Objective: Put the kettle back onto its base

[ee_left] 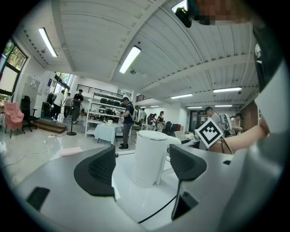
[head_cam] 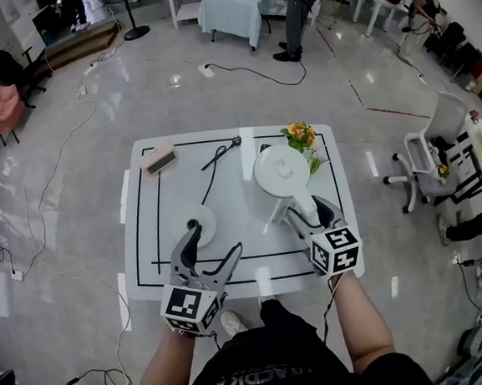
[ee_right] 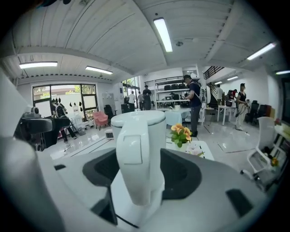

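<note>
A white electric kettle (head_cam: 281,171) stands at the right of the white table (head_cam: 155,262). In the right gripper view its handle (ee_right: 138,167) fills the gap between the dark pads. My right gripper (head_cam: 308,209) is shut on that handle from the near side. The round white base (head_cam: 205,218) lies on the table's left half, apart from the kettle. My left gripper (head_cam: 216,240) is open with nothing in it, one fingertip over the base's near edge. In the left gripper view the kettle (ee_left: 148,158) shows upright beyond the spread fingers (ee_left: 97,170).
A black cord (head_cam: 215,163) runs from the base toward the table's far edge. A small pink-topped device (head_cam: 158,159) sits at the far left and a flower pot (head_cam: 301,136) just behind the kettle. An office chair (head_cam: 434,149) stands to the right.
</note>
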A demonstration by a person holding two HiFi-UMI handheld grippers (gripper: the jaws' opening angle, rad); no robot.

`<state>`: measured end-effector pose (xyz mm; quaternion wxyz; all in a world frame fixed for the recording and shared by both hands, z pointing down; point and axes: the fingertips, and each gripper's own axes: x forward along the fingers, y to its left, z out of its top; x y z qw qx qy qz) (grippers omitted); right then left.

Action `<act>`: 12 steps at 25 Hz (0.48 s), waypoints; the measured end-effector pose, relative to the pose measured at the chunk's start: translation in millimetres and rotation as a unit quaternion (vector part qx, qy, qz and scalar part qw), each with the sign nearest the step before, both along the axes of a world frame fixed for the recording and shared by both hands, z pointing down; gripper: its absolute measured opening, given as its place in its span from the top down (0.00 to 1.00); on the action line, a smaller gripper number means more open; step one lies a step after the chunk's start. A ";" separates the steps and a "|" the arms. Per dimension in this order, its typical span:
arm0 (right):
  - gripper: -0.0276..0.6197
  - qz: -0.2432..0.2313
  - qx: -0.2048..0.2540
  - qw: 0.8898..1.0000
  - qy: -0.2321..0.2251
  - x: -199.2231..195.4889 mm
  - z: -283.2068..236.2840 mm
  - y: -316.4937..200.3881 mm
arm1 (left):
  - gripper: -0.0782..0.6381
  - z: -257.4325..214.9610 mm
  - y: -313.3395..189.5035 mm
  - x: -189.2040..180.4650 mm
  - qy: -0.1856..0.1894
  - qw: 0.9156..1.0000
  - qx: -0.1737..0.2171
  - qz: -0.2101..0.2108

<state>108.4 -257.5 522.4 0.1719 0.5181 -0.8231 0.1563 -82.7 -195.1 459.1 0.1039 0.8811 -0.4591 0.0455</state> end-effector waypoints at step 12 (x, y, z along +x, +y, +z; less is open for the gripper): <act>0.75 -0.026 0.000 0.999 0.025 -8.0 0.0 -2.7 | 0.39 8.1 -7.3 5.1 -0.001 1.000 -0.011 -0.004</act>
